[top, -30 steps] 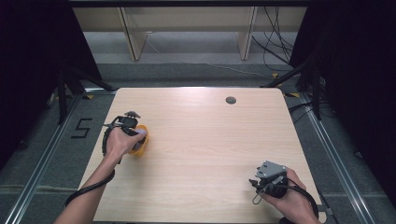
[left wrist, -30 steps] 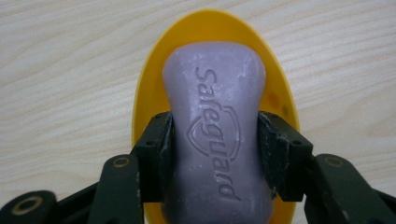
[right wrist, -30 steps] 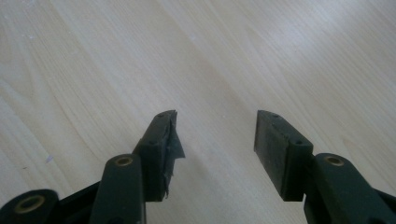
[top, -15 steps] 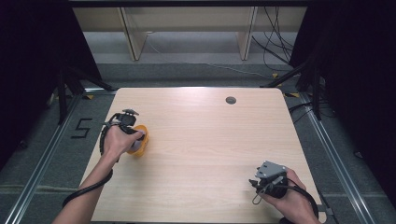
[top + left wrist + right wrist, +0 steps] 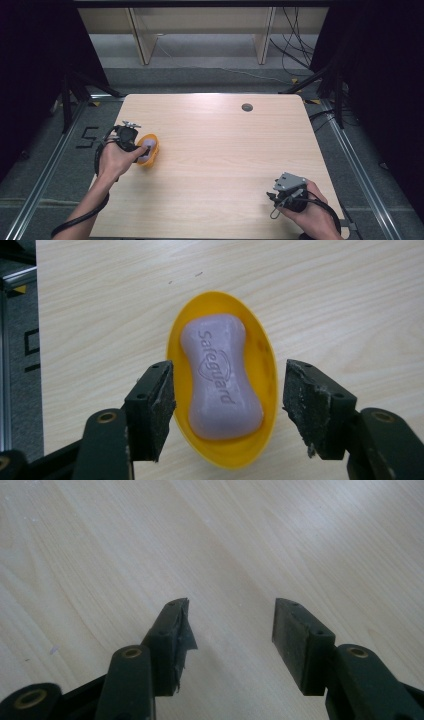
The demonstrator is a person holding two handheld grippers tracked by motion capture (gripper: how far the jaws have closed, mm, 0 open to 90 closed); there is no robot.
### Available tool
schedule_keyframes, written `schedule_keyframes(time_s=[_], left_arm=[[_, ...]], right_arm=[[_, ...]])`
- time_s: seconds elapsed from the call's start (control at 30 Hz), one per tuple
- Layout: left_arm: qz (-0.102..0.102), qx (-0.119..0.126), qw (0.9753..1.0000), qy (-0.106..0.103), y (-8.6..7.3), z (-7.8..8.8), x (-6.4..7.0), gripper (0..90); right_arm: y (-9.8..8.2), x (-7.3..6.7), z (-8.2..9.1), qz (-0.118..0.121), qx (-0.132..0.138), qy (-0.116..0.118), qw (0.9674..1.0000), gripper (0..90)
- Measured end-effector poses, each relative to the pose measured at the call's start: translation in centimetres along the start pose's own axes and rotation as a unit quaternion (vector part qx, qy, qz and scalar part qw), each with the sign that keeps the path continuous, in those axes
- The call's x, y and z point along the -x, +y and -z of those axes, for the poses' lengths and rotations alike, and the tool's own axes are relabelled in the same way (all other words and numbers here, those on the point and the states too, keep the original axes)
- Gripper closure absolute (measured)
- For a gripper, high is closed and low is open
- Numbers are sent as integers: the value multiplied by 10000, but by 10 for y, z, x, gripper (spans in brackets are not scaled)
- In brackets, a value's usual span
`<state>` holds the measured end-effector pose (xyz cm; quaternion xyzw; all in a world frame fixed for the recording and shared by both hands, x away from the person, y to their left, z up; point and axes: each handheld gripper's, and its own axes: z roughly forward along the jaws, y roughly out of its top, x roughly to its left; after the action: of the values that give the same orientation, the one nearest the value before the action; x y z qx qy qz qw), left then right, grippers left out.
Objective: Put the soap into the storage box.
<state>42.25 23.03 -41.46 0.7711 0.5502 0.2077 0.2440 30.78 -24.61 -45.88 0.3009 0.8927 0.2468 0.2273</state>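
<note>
Your left gripper (image 5: 229, 390) stands with its jaws apart, and they have just been opening; the soap (image 5: 220, 376) in its yellow dish (image 5: 267, 365) sits between the two pads, yet neither pad presses on it, so nothing is held; the left pad stands just beside the dish's rim, the right one clear of it. From the high view the dish (image 5: 153, 141) lies at the left middle of the frame, on the table (image 5: 225, 150) close to its left edge, right at your left gripper (image 5: 131, 142). In the left gripper view the soap's long axis runs from the bottom of the frame up toward the top, along the jaws, so the pads face its long sides; any fresh grip would, I judge, close across its narrow waist. Your right gripper (image 5: 231, 630) is open too, with bare wood between its jaws; it rests at the lower right of the high view (image 5: 285, 197), well apart from the dish; the left hand is by far the nearer one.
</note>
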Motion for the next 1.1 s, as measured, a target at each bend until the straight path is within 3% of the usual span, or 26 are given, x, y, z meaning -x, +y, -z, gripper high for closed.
schedule_keyframes(time_s=[0.27,0.5,0.67,0.73,0.8,0.9,0.93,1.0,1.03,1.1], left_arm=[[-40,344,9994,19,-31,10,-2,356],[28,455,9990,17,-65,10,-6,356],[16,463,9989,-12,-80,9,-9,356],[103,541,9984,-111,-92,4,-12,349],[74,480,9988,-102,-96,3,-14,349],[234,555,9981,-129,-110,-3,-15,349],[203,525,9983,-133,-114,-3,-17,349],[257,588,9978,-141,-122,-5,-18,349],[375,757,9963,-133,-127,-5,-19,349],[358,752,9964,-122,-129,-3,-20,349]], right_arm=[[0,0,0,-9,2,-7,10000,492],[0,1,0,57,11,-4,10000,491],[0,1,0,54,13,-4,10000,491],[0,1,0,54,14,-10,10000,491],[0,1,0,50,16,-15,10000,491],[0,1,0,43,14,-13,10000,491],[0,1,0,40,13,-10,10000,491],[0,1,0,45,17,-10,10000,491],[1,2,-1,158,47,42,9999,491],[1,2,0,48,23,30,10000,491]])
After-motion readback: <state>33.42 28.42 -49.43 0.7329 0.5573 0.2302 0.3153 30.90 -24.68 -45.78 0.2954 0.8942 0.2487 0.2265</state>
